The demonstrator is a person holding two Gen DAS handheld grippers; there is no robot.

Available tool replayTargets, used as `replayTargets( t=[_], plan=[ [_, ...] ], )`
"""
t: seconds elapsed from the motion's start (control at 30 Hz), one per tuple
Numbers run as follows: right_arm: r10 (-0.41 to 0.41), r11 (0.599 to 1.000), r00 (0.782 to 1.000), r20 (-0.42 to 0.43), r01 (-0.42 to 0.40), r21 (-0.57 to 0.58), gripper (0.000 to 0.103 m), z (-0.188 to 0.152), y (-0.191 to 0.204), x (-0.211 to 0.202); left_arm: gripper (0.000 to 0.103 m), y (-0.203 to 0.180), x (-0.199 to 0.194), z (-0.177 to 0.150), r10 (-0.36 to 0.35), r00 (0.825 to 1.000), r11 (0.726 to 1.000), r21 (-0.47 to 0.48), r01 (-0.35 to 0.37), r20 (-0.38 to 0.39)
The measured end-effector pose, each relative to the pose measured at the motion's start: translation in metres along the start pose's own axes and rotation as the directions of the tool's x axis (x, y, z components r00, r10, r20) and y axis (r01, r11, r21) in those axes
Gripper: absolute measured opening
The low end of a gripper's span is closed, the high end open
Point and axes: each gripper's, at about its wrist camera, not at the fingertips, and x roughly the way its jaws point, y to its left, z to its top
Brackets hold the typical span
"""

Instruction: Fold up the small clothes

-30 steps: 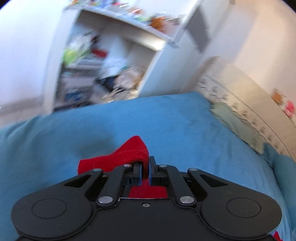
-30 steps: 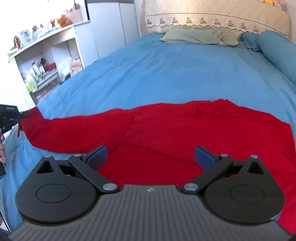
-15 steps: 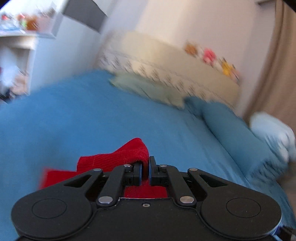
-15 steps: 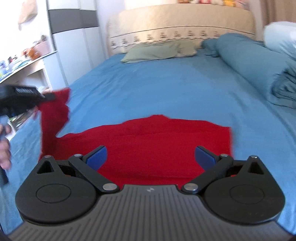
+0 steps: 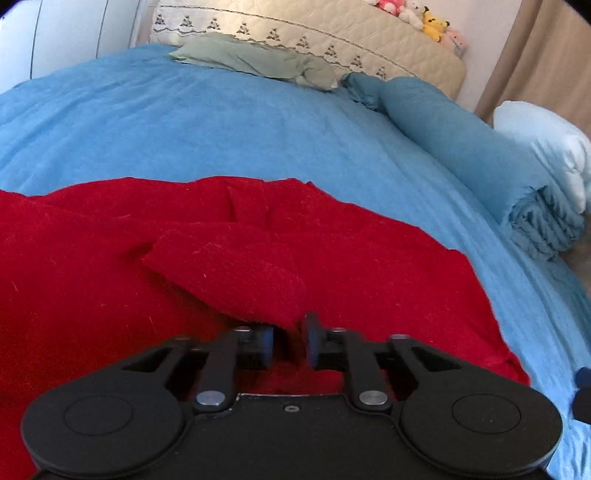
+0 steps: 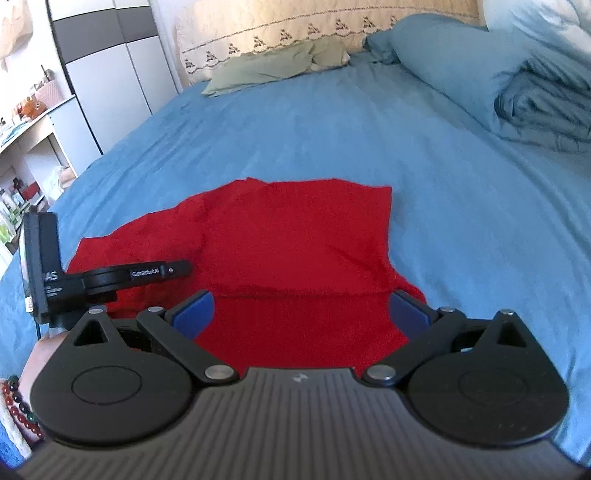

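Observation:
A red garment (image 5: 351, 258) lies on the blue bed; it also shows in the right wrist view (image 6: 295, 236). One red flap (image 5: 229, 269) is folded over onto the body of the garment. My left gripper (image 5: 289, 345) sits just behind that flap's end with its jaws a little apart, and the cloth tip lies at the gap. The left gripper also shows in the right wrist view (image 6: 184, 266), low over the garment's left side. My right gripper (image 6: 301, 308) is wide open and empty above the garment's near edge.
The blue bedsheet (image 6: 369, 129) stretches ahead. A green pillow (image 5: 258, 61) lies by the cream headboard (image 5: 314, 33). A folded blue duvet (image 6: 517, 85) lies on the right side. A wardrobe (image 6: 110, 74) and shelves stand at left.
My left gripper carried the red flap from the left across onto the garment, lowered it, and its jaws parted slightly. The right gripper stayed open above the near edge.

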Motion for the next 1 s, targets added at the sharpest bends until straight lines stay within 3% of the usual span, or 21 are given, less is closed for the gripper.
replayTargets(
  t=[0.03,0.13,0.23,0.4,0.63,0.77,0.83,0.9,1.0],
  plan=[
    [0.006,1.0,1.0,-0.006,-0.006,0.013,0.103,0.0,0.002,0.003,0.066,0.004,-0.002,0.001,-0.013,1.0,1.0,0.001,0.013,0.005],
    [0.009,1.0,1.0,-0.003,-0.009,0.029,0.103,0.004,0.005,0.007,0.103,0.005,-0.025,0.003,0.002,0.998,0.999,0.042,-0.005,0.058],
    [0.005,1.0,1.0,0.015,-0.005,-0.007,0.103,0.013,0.015,0.003,0.103,0.014,-0.06,0.007,0.077,0.99,0.993,0.085,-0.087,0.116],
    [0.053,0.99,0.998,0.02,-0.05,-0.133,0.103,0.033,0.052,0.004,0.103,0.07,-0.106,0.018,0.156,0.974,0.987,0.007,-0.159,0.164],
    [0.067,0.929,0.998,-0.022,-0.07,-0.363,0.103,0.033,0.149,0.057,0.103,0.129,-0.132,0.009,0.187,0.97,0.982,-0.071,-0.177,0.156],
    [-0.011,0.877,0.999,-0.037,-0.009,-0.48,0.102,0.014,0.202,0.114,0.103,0.142,-0.146,-0.004,0.185,0.969,0.982,-0.078,-0.175,0.161],
    [-0.061,0.851,0.998,-0.028,0.037,-0.525,0.089,0.001,0.218,0.139,0.103,0.145,-0.15,-0.007,0.184,0.97,0.982,-0.074,-0.174,0.159],
    [-0.116,0.83,0.993,0.008,0.102,-0.548,0.082,-0.009,0.227,0.158,0.103,0.15,-0.155,-0.009,0.175,0.972,0.983,-0.074,-0.165,0.158],
    [-0.145,0.868,0.988,0.055,0.153,-0.472,0.08,-0.013,0.218,0.164,0.103,0.153,-0.157,-0.012,0.168,0.972,0.984,-0.081,-0.157,0.163]
  ],
)
